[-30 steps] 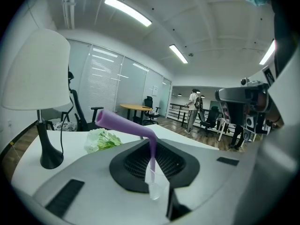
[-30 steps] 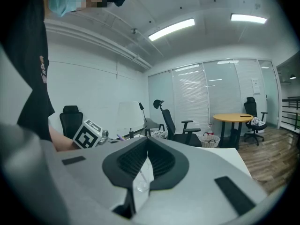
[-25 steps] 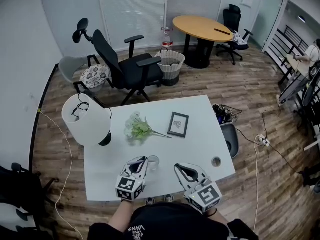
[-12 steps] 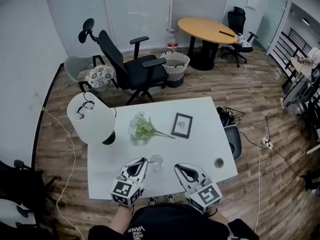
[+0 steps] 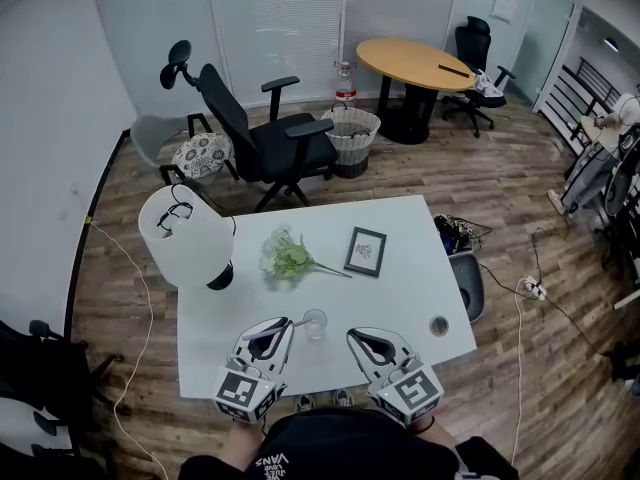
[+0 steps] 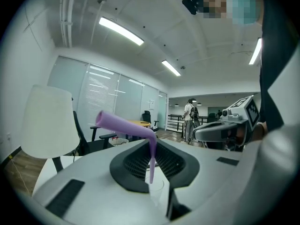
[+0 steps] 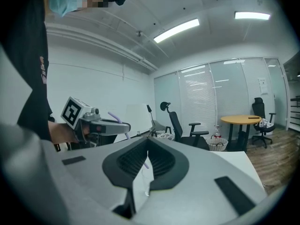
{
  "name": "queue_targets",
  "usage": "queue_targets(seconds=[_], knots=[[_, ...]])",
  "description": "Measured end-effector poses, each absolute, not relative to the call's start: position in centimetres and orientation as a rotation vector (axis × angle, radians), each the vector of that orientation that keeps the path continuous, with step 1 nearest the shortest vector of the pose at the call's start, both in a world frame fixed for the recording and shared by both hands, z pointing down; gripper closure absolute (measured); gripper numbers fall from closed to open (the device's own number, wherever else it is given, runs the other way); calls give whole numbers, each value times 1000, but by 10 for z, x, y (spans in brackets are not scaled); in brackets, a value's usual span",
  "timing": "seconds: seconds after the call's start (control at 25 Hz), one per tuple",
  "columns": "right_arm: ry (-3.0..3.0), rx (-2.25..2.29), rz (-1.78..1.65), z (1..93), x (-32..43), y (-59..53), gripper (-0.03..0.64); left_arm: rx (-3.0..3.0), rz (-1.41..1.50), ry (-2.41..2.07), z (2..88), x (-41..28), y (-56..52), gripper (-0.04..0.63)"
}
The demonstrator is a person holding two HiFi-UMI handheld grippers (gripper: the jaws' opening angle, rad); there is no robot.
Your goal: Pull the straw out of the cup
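Left tool clamps the purple straw to draw it from the cup; right tool closed, empty, at cup's four o'clock

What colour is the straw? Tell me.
Purple. The straw shows best in the left gripper view.

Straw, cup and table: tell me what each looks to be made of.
Straw: likely plastic. It is opaque, matte lilac, with a smooth bend near the top.
Cup: clear plastic or glass. The white top shows through it, but I cannot tell which of the two it is.
Table: smooth white top, probably laminate or painted board. No grain is visible.
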State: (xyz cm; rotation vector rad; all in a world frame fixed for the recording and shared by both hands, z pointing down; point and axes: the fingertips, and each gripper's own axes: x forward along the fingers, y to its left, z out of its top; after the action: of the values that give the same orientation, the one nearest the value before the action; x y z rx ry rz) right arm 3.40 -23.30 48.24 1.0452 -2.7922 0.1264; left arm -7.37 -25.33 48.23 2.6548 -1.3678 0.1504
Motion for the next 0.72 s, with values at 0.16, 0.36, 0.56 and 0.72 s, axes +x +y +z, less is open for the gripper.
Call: queue_targets(seconds=[0.16,0.36,0.56,0.72], knots=[[-2798,1035,127,480,29,-231,600,2653,132,-1377,472,-78,-248,558],[-2793,1006,118,476,24,-230,600,2660,133,-1393,467,-82,-243,558],[-2800,994,106,473,20,-232,600,2673,137,-1410,460,-86,-240,558],[-2813,991,108,473,17,-234,600,2686,132,-1416,454,-88,-239,558]])
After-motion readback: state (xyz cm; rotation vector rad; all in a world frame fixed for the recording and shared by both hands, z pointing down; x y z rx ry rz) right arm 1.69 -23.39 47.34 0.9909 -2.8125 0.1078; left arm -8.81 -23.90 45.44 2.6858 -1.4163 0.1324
